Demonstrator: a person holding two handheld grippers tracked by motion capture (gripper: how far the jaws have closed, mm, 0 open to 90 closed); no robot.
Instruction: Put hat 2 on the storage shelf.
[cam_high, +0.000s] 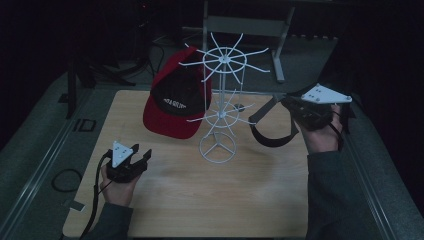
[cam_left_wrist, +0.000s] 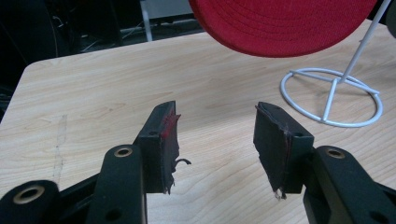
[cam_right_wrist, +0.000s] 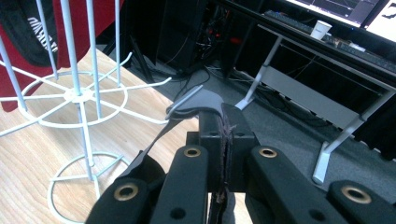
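**Cap on the rack, strap in the right gripper**

At the near left of the wooden worktop (cam_high: 190, 200), the left gripper (cam_high: 134, 159) rests low in a person's left hand (cam_high: 119, 187), its fingers (cam_left_wrist: 163, 144) spread wide apart with nothing between them. Beyond it, a red and black cap (cam_high: 172, 97) hangs on the left side of a white wire rack (cam_high: 220, 100), clear of the wood; white lettering on its black front is too blurred to read. The rack's ring base (cam_high: 217, 148) stands on the worktop near the middle. To the right, the right gripper (cam_high: 287, 104), raised in the right hand (cam_high: 322, 135), has its fingers pressed together on a black strap (cam_high: 270, 132), which loops down just beside the rack.
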